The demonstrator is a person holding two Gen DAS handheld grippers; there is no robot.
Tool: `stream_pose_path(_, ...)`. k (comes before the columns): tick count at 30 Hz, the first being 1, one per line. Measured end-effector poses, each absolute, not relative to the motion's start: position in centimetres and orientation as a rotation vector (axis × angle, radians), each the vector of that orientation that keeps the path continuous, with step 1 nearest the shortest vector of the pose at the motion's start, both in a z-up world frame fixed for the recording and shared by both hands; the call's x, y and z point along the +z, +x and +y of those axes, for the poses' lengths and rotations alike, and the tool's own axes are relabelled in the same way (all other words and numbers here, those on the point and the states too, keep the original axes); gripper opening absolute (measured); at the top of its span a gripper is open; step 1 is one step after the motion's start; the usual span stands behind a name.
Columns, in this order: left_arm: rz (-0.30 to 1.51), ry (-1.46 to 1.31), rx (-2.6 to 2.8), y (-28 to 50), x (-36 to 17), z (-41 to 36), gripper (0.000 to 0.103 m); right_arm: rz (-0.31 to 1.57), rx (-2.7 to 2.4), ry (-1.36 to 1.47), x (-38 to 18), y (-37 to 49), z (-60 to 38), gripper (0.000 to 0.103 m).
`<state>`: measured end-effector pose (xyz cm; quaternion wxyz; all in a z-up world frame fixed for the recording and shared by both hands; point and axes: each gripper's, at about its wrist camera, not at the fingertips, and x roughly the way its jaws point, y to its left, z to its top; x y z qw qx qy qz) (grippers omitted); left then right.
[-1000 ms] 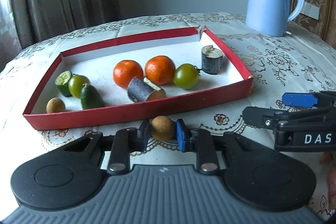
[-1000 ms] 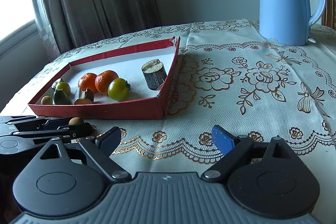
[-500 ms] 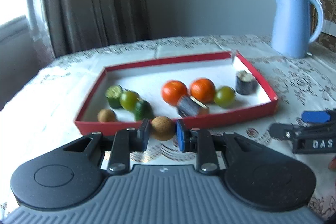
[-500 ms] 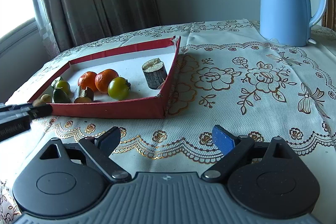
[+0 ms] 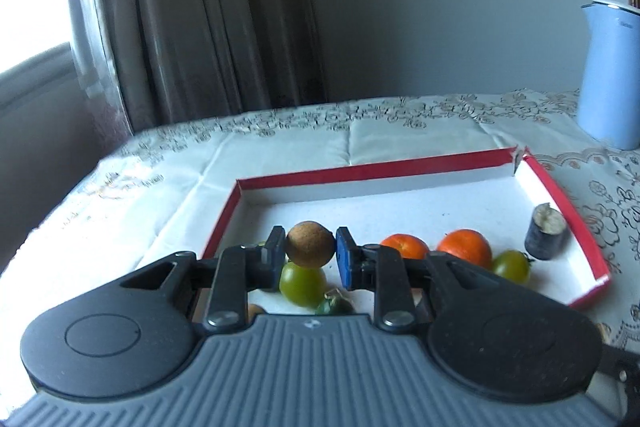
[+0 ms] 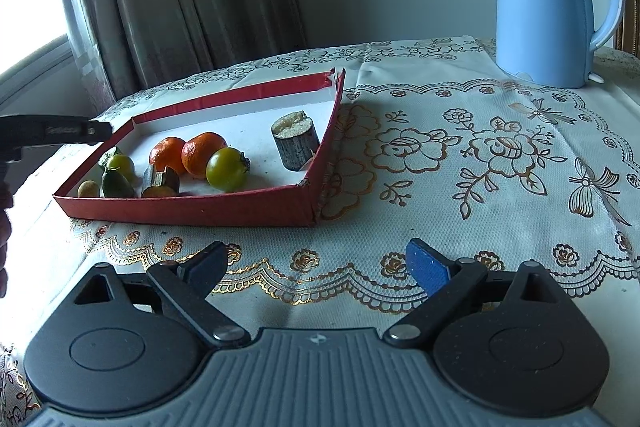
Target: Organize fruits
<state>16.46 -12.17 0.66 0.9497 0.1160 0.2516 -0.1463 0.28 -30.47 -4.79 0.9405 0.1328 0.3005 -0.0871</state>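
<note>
Fruits in tray [image 6: 192, 205]: two oranges [image 6: 202, 154], two green tomatoes [image 6: 227, 169].

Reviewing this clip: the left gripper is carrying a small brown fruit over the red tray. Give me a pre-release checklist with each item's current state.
1. Grip: left gripper shut on the brown fruit, pads on both sides: ok.
2. Fruit past the red tray near wall: appears over the tray floor in the left wrist view: ok.
3. Drop spot free: a green tomato shows directly below the fruit in the left wrist view: not ok.
4. Height above the tray floor: cannot tell.
5. Right gripper out of the way: open, over the tablecloth outside the tray: ok.
6. Matching brown fruit at the tray's near left corner, a possible grouping target: ok.
</note>
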Motion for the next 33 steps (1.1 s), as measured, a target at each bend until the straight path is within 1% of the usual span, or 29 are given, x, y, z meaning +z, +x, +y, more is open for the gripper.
stream_pose_path(6,0.563,0.253,-0.289,18.5,-1.1,-12.7,0.024,0.615,-0.178,0.269,-4.8,0.3,-30.4,0.098)
stream_pose_path(11,0.540,0.289,-0.285,18.5,-2.1,-13.2,0.025,0.618,-0.177,0.262,-4.9,0.4,-30.3,0.098)
stream_pose_path(12,0.538,0.285,-0.285,18.5,-2.2,-13.1,0.027,0.619,-0.176,0.262,-4.9,0.4,-30.3,0.098)
stream_pose_path(14,0.544,0.274,-0.290,18.8,-2.4,-13.1,0.040,0.619,-0.177,0.261,-4.8,0.4,-30.3,0.098)
stream_pose_path(15,0.558,0.271,-0.285,18.9,-2.5,-13.1,0.056,0.619,-0.177,0.261,-4.8,0.4,-30.3,0.098)
stream_pose_path(16,0.566,0.272,-0.277,19.0,-2.8,-13.1,0.065,0.620,-0.177,0.260,-4.8,0.4,-30.3,0.098)
stream_pose_path(20,0.569,0.281,-0.267,18.7,-3.2,-12.9,0.068,0.620,-0.174,0.262,-4.8,0.4,-30.4,0.098)
stream_pose_path(22,0.572,0.265,-0.269,18.4,-3.0,-12.5,0.080,0.623,-0.174,0.259,-4.8,0.4,-30.3,0.098)
stream_pose_path(24,0.556,0.256,-0.265,17.6,-2.6,-12.0,0.082,0.626,-0.175,0.252,-4.8,0.4,-30.3,0.098)
stream_pose_path(26,0.539,0.243,-0.277,16.5,-2.1,-11.3,0.083,0.629,-0.189,0.247,-4.6,0.3,-30.2,0.098)
stream_pose_path(29,0.504,0.213,-0.291,14.4,-1.1,-9.9,0.091,0.575,-0.217,0.208,-4.1,-0.4,-29.7,0.098)
stream_pose_path(31,0.474,0.201,-0.288,12.8,-0.3,-8.9,0.101,0.531,-0.244,0.163,-3.5,-0.9,-29.0,0.098)
stream_pose_path(33,0.449,0.199,-0.279,11.4,0.3,-8.2,0.103,0.499,-0.253,0.114,-3.0,-1.2,-28.2,0.098)
